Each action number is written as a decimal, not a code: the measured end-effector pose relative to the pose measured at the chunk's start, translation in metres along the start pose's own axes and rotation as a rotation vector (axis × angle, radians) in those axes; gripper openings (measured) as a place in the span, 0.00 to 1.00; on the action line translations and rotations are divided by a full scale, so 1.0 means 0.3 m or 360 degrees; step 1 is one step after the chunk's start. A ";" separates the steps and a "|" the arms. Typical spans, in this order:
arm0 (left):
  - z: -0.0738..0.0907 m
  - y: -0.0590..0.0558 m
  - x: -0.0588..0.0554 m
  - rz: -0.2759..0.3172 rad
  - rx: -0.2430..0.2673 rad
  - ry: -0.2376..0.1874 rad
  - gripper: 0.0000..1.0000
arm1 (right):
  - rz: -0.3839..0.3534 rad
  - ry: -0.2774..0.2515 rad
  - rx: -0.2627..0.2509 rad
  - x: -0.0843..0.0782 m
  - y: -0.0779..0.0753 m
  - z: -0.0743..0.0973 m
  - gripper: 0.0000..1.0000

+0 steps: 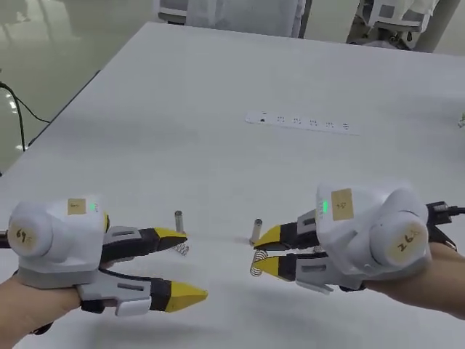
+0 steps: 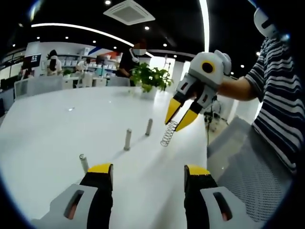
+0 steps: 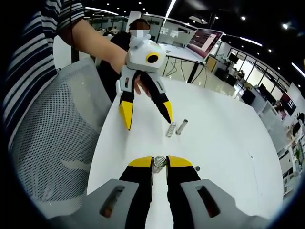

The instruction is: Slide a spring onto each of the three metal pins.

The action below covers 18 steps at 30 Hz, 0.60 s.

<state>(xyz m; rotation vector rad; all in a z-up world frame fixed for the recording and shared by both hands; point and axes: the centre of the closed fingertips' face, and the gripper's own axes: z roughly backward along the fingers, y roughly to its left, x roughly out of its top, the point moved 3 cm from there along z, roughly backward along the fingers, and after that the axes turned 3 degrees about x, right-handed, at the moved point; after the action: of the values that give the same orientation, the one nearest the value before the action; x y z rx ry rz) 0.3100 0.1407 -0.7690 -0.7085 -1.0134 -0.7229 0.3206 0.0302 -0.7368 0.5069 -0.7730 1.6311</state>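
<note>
Head view: left gripper [image 1: 192, 265] at 7 o'clock gapes wide and empty, with a loose spring [image 1: 182, 249] partly hidden by its upper jaw. Right gripper [image 1: 256, 253] at 4 o'clock pinches the held spring [image 1: 256, 267]. 2 pins [image 1: 179, 218] show on the table [image 1: 218, 109].

Left gripper view: 3 pins [image 2: 127, 139] run from 8 o'clock toward centre.

Right gripper view: jaws nearly closed on the held spring [image 3: 160, 163], its lower coils hidden.
</note>
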 end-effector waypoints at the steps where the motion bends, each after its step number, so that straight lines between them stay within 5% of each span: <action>1: 0.004 0.004 0.000 0.0001 0.0013 -0.0005 0.59 | -0.0002 0.0002 -0.0001 -0.002 -0.001 0.001 0.07; 18: 0.052 0.046 -0.019 0.0053 0.0171 -0.0059 0.98 | 0.0001 0.0031 -0.0035 -0.024 -0.045 0.006 0.07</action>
<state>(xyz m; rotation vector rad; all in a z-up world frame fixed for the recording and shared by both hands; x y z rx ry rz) 0.3116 0.1621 -0.7711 -0.6462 -1.0636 -0.6236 0.3349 0.0249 -0.7378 0.4744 -0.7757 1.6244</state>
